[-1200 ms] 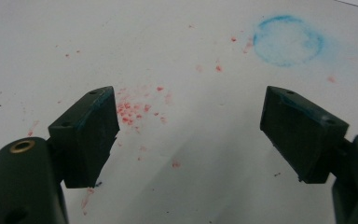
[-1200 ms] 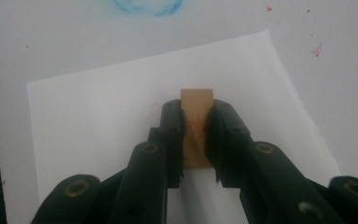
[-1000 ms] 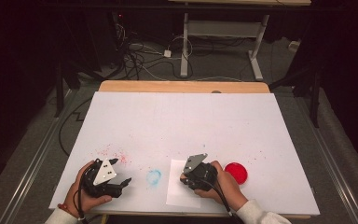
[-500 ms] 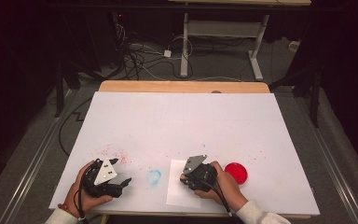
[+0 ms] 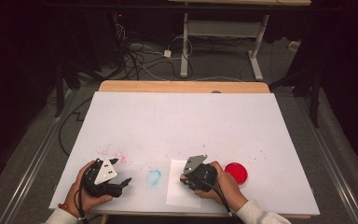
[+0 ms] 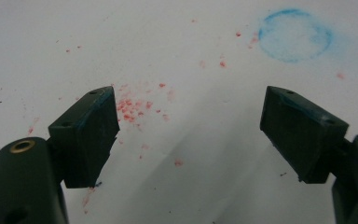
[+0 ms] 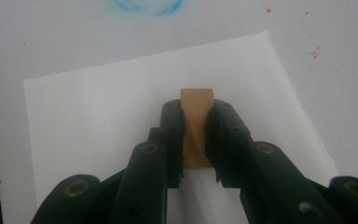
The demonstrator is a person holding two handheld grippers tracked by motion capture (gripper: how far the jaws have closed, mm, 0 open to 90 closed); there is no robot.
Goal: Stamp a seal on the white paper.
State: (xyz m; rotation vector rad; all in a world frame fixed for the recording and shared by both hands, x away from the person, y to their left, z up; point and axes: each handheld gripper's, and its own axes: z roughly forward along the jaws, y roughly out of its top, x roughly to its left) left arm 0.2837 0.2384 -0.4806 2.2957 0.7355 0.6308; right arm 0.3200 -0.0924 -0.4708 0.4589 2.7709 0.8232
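Scene: a white-covered bench was seen from above, with both hands near the lower edge of the frame.

Right tool: the jaws were closed narrowly on a small tan wooden block, stood upright between the pads; faint red marks were seen on its face. In the high view this tool lay at lower centre-right.

Paper sheet: a white sheet lay flat on the bench directly under the held block; in the high view the sheet sat at lower centre. Whether the block's end touched the sheet could not be told.

Left tool: the jaws stood wide apart with nothing between them, over red specks on the bench; in the high view the tool was at lower left.

Blue ring mark: a printed circle lay between the two tools, just left of the sheet.

Red disc: a round red object, possibly an ink pad, lay just right of the right hand.

Change: across the last second no shift of either hand, the sheet or the disc was seen; the same places were kept in the frame.

Meaning: the block was judged to be held steady over or on the sheet, as in a stamping press; lifting was probably the next step.
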